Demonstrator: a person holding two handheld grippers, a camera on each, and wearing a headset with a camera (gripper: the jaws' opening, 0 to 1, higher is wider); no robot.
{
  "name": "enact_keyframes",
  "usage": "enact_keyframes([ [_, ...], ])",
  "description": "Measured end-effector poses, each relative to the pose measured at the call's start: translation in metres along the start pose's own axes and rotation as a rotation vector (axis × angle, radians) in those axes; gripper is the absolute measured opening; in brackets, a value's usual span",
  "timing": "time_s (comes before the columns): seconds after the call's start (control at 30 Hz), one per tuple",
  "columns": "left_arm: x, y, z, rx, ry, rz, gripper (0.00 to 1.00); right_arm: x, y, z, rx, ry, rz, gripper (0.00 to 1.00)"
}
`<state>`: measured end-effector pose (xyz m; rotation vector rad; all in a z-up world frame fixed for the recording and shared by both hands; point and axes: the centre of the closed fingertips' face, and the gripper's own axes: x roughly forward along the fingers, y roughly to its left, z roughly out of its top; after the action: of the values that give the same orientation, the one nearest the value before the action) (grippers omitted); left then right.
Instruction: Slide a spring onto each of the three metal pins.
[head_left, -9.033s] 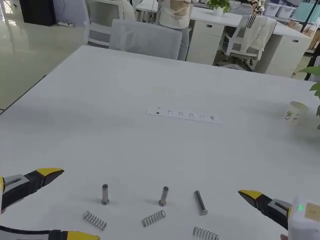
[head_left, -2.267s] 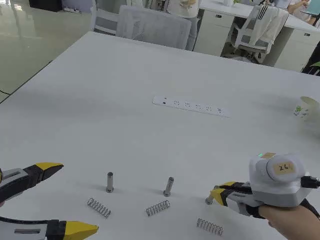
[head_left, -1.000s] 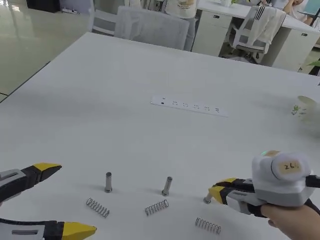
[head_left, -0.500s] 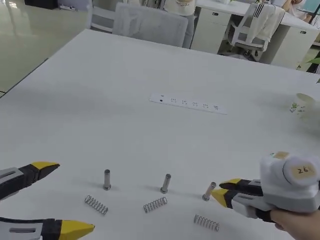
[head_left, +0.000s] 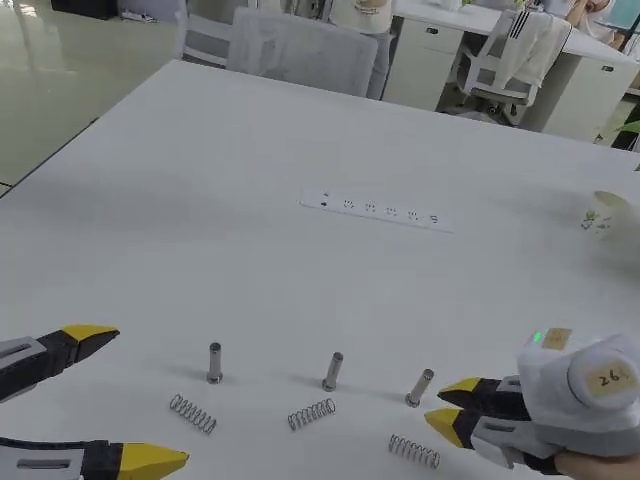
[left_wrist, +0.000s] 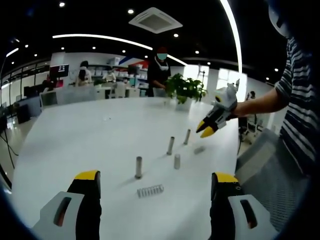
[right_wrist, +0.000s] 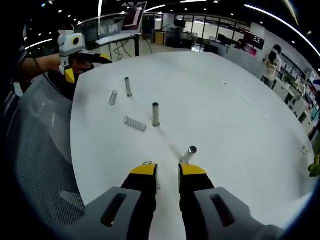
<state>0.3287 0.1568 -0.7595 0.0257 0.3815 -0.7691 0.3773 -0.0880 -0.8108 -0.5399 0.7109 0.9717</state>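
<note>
A row of metal parts stands on the white table: the left pin and the middle pin are upright, and the right pin leans. Near each, on the person's side, one coil lies flat on the table: the left spring, the middle spring and the right spring. None sits on a pin. The right gripper is just beside the right pin, between it and the right spring, its jaws slightly parted and grasping nothing. The left gripper is well left of the left pin, jaws spread wide and empty. A power strip lies farther back.
</note>
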Motion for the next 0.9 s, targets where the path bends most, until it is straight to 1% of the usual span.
enact_keyframes([
  [0.03,0.0,0.0,0.0,-0.001,0.0,0.001,0.88,0.001,0.003,-0.001,-0.026,0.012,0.008,0.14],
  [0.2,-0.001,0.001,0.0,-0.002,0.001,0.002,0.88,0.007,0.013,-0.006,-0.071,0.043,0.041,0.14],
  [0.5,-0.003,-0.001,-0.001,-0.006,0.004,0.002,0.88,0.013,0.021,-0.023,-0.142,0.114,0.09,0.12],
  [0.9,-0.004,-0.003,-0.003,-0.005,0.01,-0.003,0.88,0.019,0.021,-0.033,-0.182,0.16,0.114,0.12],
])
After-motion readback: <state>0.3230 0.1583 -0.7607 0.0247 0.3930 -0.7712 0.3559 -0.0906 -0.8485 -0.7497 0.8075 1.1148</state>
